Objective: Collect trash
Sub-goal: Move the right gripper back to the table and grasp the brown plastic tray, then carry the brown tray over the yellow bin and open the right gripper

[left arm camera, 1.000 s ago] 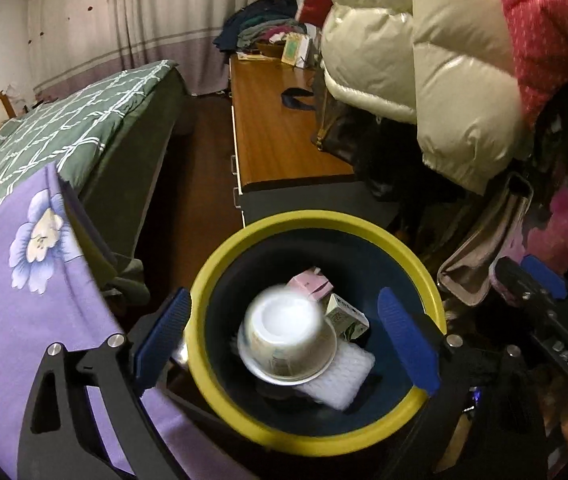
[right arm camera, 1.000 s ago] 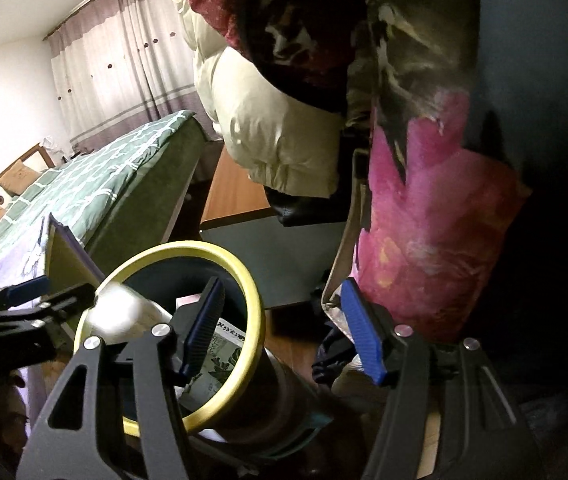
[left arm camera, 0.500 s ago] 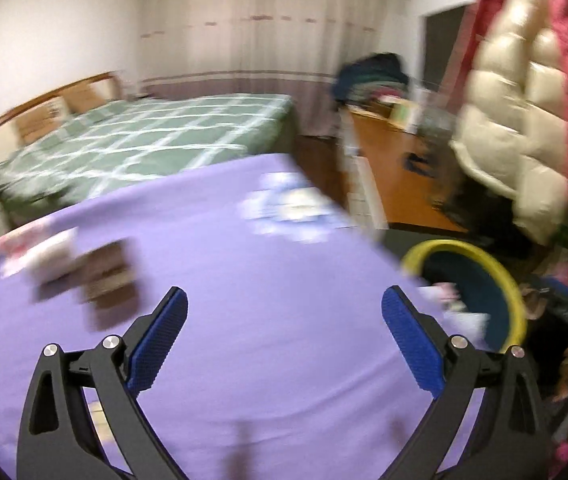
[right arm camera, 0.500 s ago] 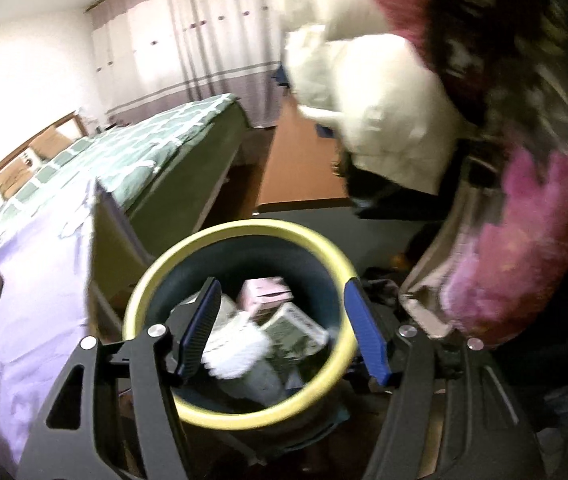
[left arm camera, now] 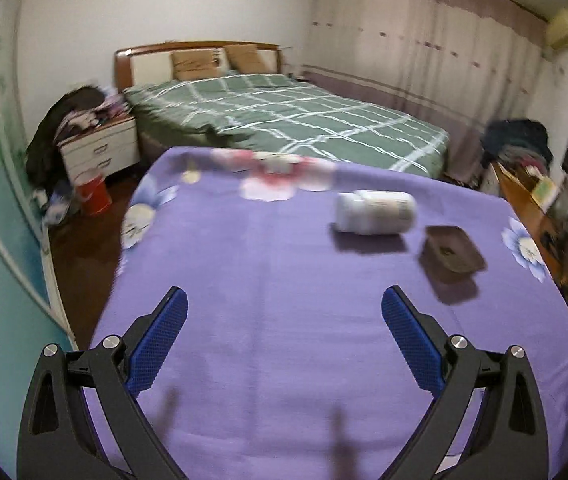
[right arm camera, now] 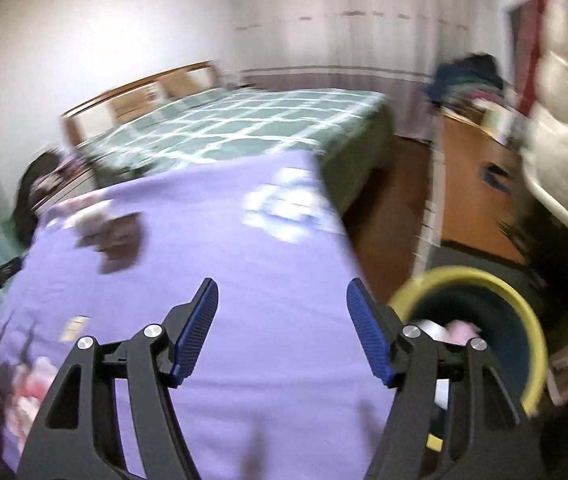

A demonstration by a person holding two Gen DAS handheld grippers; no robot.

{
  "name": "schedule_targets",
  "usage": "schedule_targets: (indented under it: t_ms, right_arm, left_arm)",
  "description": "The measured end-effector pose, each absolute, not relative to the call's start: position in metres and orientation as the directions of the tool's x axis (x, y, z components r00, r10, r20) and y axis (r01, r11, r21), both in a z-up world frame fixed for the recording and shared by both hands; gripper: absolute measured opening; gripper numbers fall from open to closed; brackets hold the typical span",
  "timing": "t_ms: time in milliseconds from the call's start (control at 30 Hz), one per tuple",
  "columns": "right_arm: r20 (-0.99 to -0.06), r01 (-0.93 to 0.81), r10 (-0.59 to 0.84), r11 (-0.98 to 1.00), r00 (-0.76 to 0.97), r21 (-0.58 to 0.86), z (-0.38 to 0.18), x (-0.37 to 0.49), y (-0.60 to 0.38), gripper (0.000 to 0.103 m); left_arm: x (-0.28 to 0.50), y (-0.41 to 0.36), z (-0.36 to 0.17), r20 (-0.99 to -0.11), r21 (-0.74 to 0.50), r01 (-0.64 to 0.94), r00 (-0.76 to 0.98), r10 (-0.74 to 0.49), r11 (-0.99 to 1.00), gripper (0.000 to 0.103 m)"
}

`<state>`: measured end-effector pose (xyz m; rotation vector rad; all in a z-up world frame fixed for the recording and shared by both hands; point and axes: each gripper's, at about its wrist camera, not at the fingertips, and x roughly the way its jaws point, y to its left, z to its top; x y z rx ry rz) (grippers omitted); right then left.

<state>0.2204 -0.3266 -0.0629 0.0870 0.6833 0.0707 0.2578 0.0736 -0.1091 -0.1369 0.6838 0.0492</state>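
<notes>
**Both grippers over the purple cloth, nothing held**

Left gripper jaws spread wide, empty. Right gripper jaws just widening, empty too. White plastic bottle on its side, far right on purple flowered desk, dark brown tray beside. Yellow-rimmed dark bin right.

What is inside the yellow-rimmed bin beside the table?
In the yellow-rimmed bin, only something pink shows, blurred. The right gripper covers the rest, so no other contents can be told.

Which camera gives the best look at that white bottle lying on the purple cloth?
The left wrist view: the white bottle lies on its side, whole and only slightly blurred. The right wrist view shows just a pale smear about there, too blurred to identify.
</notes>
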Motion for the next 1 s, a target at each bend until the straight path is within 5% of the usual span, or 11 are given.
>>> schedule_targets:
  t_ms: [333,733,933,1000]
  right_arm:
    - [-0.689,-0.253,0.245,0.963,0.682,0.092,-0.081,0.304,-0.200,0.076]
    - [-0.763,-0.253,0.192,0.967,0.617,0.039,-0.111,0.371,-0.146,0.084]
    - [-0.804,-0.232,0.134,0.973,0.580,-0.005,-0.125,0.390,-0.136,0.084]
    - [-0.812,-0.232,0.131,0.973,0.568,-0.006,-0.128,0.391,-0.136,0.069]
  left_arm:
    - [0.256,0.083,-0.117,-0.635,-0.132,-0.112,0.773,0.003,0.985,0.096]
    - [0.258,0.072,-0.117,-0.637,-0.115,-0.095,0.771,0.000,0.989,0.096]
    - [0.258,0.070,-0.118,-0.642,-0.116,-0.092,0.767,-0.004,0.989,0.096]
    - [0.259,0.069,-0.119,-0.644,-0.117,-0.091,0.765,-0.006,0.989,0.096]
